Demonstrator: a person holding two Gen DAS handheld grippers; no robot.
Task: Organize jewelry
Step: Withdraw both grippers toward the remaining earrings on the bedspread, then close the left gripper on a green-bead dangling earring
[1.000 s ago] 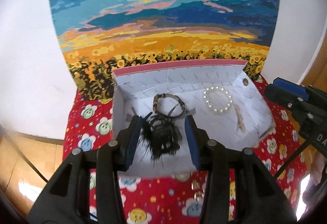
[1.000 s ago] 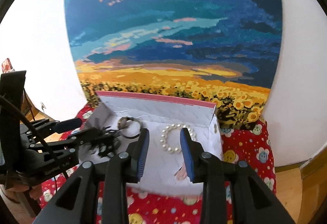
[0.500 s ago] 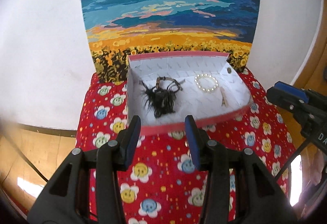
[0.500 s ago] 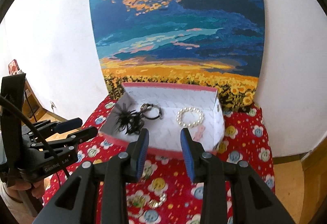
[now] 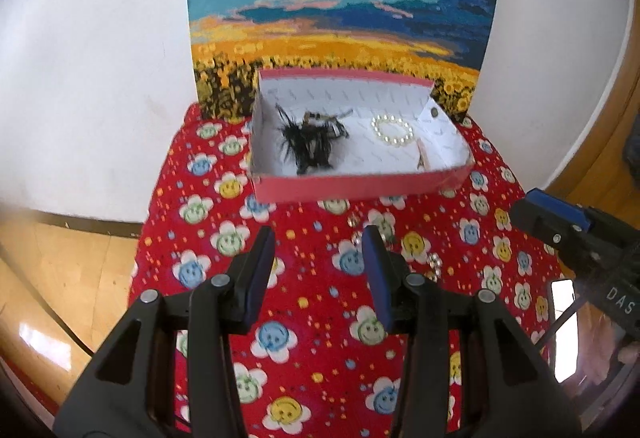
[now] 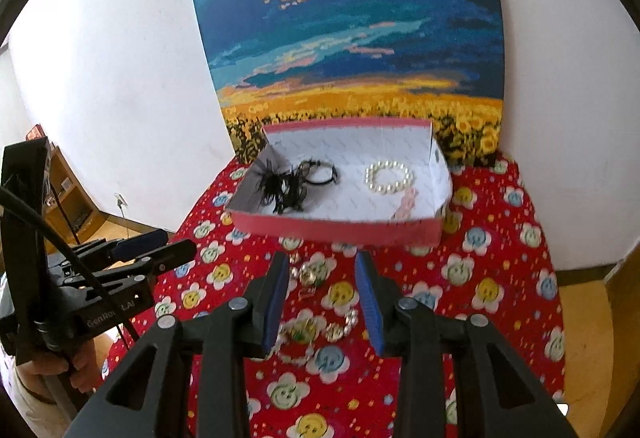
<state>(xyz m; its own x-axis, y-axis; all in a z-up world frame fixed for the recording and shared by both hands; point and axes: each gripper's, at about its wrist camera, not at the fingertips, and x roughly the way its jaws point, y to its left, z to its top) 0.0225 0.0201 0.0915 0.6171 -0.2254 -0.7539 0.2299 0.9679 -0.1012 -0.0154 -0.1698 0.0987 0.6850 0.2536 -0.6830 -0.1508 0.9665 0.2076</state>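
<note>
R hand-held gripper (image 6: 322, 300) hovers over the red smiley-flower cloth (image 6: 500, 278) on the table, jaws spread, nothing between them. Directly under and just ahead of its tips lies the loose jewelry cluster (image 6: 316, 322): gold-tone and rhinestone pcs, incl. a beaded strand curving below. The cluster runs roughly fwd-back along the gripper's own axis, so the next pick looks like a short drop, little sideways shift.

L hand-held gripper (image 5: 319, 270), also spread and empty, sits off to the left; only a few sparkly bits (image 5: 434, 262) show just right of its right finger. R is nearer, I'd judge.

Further on: pink-walled box (image 6: 340, 228), open, holding black feather piece (image 6: 282, 190), black bangle (image 6: 322, 172), pearl bracelet (image 6: 389, 177), small pink item (image 6: 406, 206). Behind it, sunflower painting (image 6: 360, 38) against the wall.
</note>
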